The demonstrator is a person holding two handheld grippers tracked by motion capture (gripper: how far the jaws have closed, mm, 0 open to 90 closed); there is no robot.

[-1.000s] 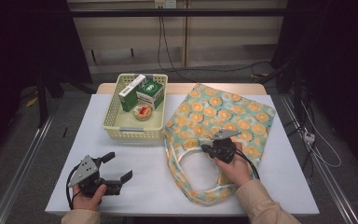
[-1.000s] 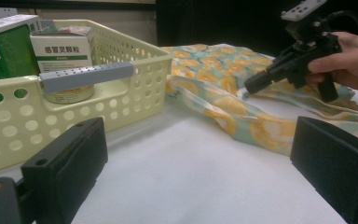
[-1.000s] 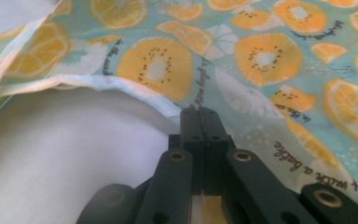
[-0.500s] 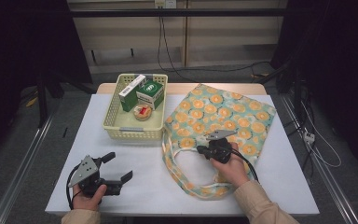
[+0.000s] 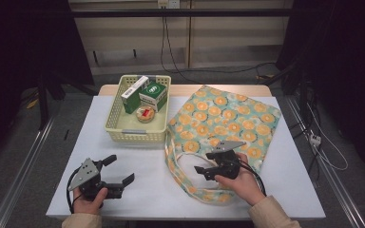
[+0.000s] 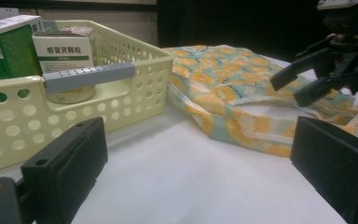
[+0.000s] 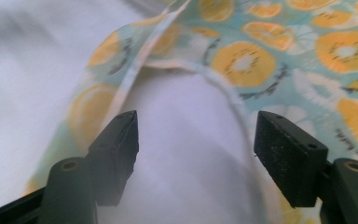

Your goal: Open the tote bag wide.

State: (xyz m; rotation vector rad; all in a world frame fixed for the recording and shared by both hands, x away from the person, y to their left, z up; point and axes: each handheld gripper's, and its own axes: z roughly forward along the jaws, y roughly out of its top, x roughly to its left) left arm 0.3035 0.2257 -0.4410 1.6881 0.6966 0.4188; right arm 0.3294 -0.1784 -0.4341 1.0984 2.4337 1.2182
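A teal tote bag (image 5: 228, 118) printed with orange slices lies flat on the right of the white table (image 5: 100, 111). Its strap loop (image 5: 173, 166) reaches toward the front edge. My right gripper (image 5: 204, 162) hovers over that loop, pointing left. Its jaws have just been opening and stand open, with nothing pinched between them. In the right gripper view, the gripper (image 7: 198, 140) looks down on the strap (image 7: 121, 60) and bare table. My left gripper (image 5: 122, 168) rests open at the front left, and in its own view (image 6: 200, 177) frames the bag (image 6: 223, 79) and the right gripper (image 6: 307, 81).
A pale yellow basket (image 5: 123, 129) stands at the back left, just left of the bag. It holds two green-and-white boxes (image 5: 152, 95) and a small round tin (image 5: 146, 114). Bare table lies between the two grippers. Dark cables and floor surround the table.
The right gripper's jaws went from shut to open, and the hand shifted a little toward the front edge. The strap loop now lies slack on the table. The left gripper kept still.
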